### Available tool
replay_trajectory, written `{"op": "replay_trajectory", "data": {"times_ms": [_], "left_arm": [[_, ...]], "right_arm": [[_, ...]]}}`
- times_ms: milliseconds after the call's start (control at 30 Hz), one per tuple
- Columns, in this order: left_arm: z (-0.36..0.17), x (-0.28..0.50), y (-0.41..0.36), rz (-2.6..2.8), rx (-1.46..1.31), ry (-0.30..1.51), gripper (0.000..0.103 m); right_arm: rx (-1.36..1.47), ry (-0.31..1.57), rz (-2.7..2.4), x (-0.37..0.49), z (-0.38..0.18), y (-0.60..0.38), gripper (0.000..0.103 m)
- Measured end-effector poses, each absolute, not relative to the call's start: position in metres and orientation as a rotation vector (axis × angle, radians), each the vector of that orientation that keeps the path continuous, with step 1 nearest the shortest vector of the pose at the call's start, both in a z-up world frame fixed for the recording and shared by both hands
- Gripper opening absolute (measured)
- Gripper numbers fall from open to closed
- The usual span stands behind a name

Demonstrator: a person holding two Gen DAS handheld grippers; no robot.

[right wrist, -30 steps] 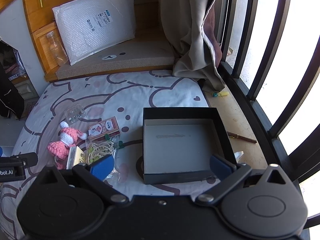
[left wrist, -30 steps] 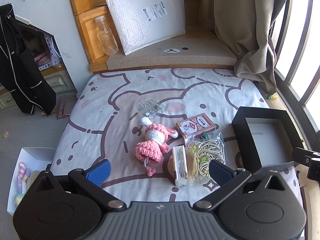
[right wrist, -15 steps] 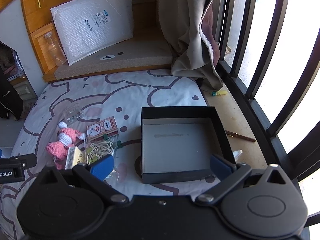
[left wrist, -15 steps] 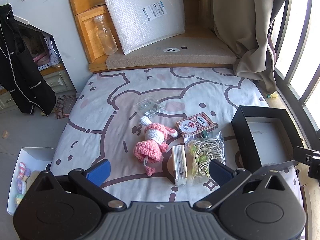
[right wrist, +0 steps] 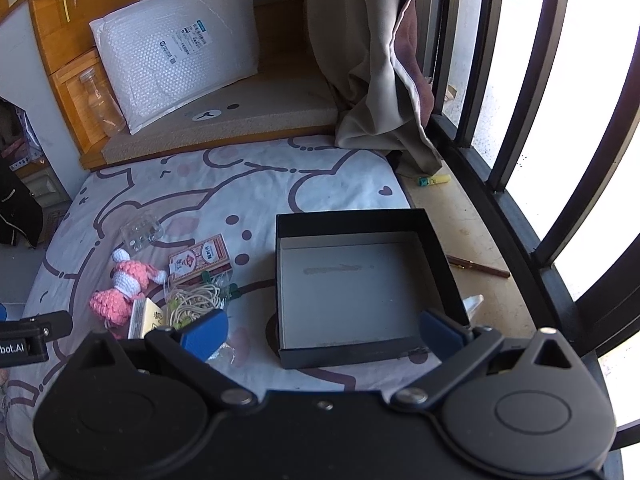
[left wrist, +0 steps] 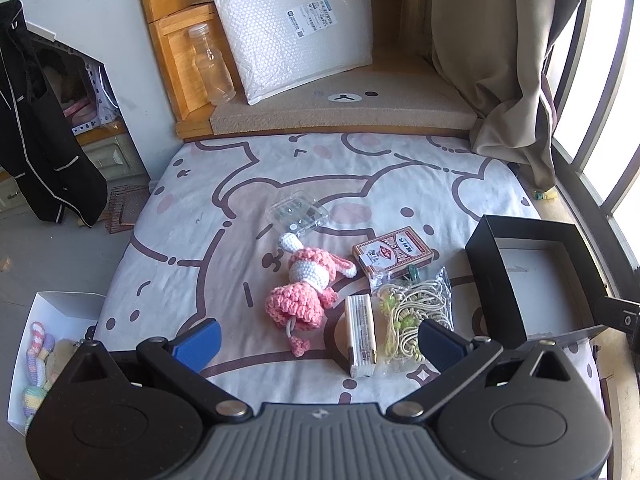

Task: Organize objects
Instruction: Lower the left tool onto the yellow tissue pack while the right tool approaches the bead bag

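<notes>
On the printed bed sheet (left wrist: 240, 184) lie a pink crochet doll (left wrist: 306, 286), a red card box (left wrist: 394, 252), a bag of cream cord (left wrist: 414, 308), a small cream box (left wrist: 360, 334) and a clear plastic case (left wrist: 298, 214). An empty black box (left wrist: 532, 276) sits at the right. My left gripper (left wrist: 318, 344) is open and empty, hovering above the doll and small box. My right gripper (right wrist: 322, 332) is open and empty above the near edge of the black box (right wrist: 352, 284). The doll (right wrist: 124, 284), card box (right wrist: 200, 256) and cord bag (right wrist: 196, 300) lie left of it.
A bubble-wrap parcel (left wrist: 292, 28) and a clear bottle (left wrist: 210, 66) stand on the ledge behind. A curtain (left wrist: 500, 60) hangs at the right by the window bars (right wrist: 520, 92). A white box of toys (left wrist: 44, 348) sits on the floor left. A pen (right wrist: 478, 266) lies on the sill.
Both grippers have shifted slightly; the view is nearly the same. Nothing on the bed has moved.
</notes>
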State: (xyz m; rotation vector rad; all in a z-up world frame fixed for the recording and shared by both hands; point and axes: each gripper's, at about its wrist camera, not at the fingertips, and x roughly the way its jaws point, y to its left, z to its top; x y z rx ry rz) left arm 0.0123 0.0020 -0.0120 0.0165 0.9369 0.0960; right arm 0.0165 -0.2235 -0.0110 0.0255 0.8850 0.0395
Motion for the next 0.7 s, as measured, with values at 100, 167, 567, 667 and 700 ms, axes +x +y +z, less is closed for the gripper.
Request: {"op": "replay_trajectory", "data": {"times_ms": [100, 167, 567, 667, 700], "left_arm": [[-0.016, 0.018, 0.006, 0.1, 0.009, 0.943, 0.103], [-0.019, 0.023, 0.008, 0.104, 0.006, 0.947, 0.103], [-0.049, 0.059, 0.035, 0.127, -0.047, 1.005, 0.103], [-0.056, 0.066, 0.035, 0.115, -0.048, 1.021, 0.103], [-0.058, 0.067, 0.035, 0.109, -0.048, 1.025, 0.103]], "right_arm": [[0.046, 0.892, 0.037, 0.024, -0.016, -0.224, 0.103], [0.056, 0.899, 0.034, 0.031, -0.021, -0.223, 0.103], [0.109, 0.945, 0.059, 0.07, -0.049, -0.205, 0.103], [0.114, 0.958, 0.07, 0.077, -0.054, -0.198, 0.103], [0.115, 0.961, 0.072, 0.079, -0.055, -0.195, 0.103]]}}
